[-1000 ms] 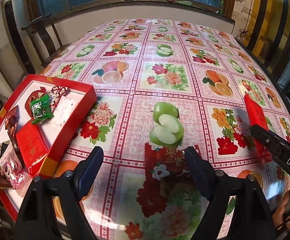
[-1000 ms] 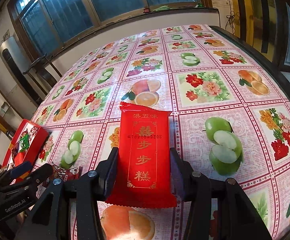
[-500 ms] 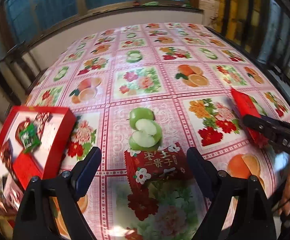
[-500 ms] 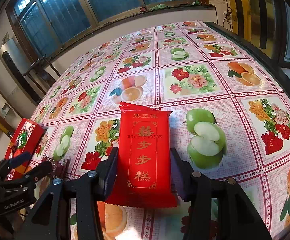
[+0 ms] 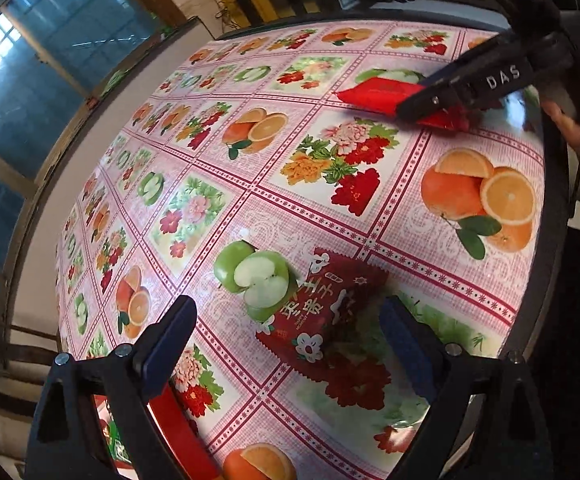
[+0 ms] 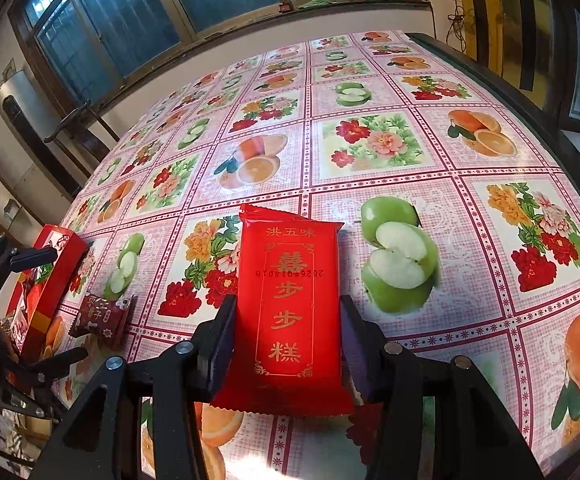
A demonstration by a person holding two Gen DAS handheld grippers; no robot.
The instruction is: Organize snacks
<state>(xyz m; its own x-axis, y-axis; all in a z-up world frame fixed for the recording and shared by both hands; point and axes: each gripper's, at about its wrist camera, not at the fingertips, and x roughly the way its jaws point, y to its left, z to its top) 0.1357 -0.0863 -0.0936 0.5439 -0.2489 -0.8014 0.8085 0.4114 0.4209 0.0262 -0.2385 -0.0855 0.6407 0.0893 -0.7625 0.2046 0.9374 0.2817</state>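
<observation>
My right gripper [image 6: 287, 332] is shut on a red rectangular cake packet [image 6: 290, 308] with gold characters, held a little above the table; it also shows in the left wrist view [image 5: 390, 94] under the right gripper [image 5: 410, 110]. My left gripper [image 5: 285, 340] is open, tilted, with its jaws on either side of a dark red candy packet [image 5: 330, 312] with white flowers that lies on the tablecloth. That packet also shows in the right wrist view [image 6: 103, 318]. The red snack box [image 6: 51, 280] sits at the table's left edge with several snacks in it.
The table [image 6: 370, 184] has a glossy fruit-and-flower oilcloth. Its dark edge [image 5: 550, 240] runs close on the right of the left wrist view. A dark wooden chair [image 6: 77, 128] stands by the far left side. Windows lie behind the table.
My left gripper has rolled and swung right, so the red box has slid out of its view to the lower left. The candy packet stays between its jaws. My right gripper holds the cake packet, shifted slightly.
</observation>
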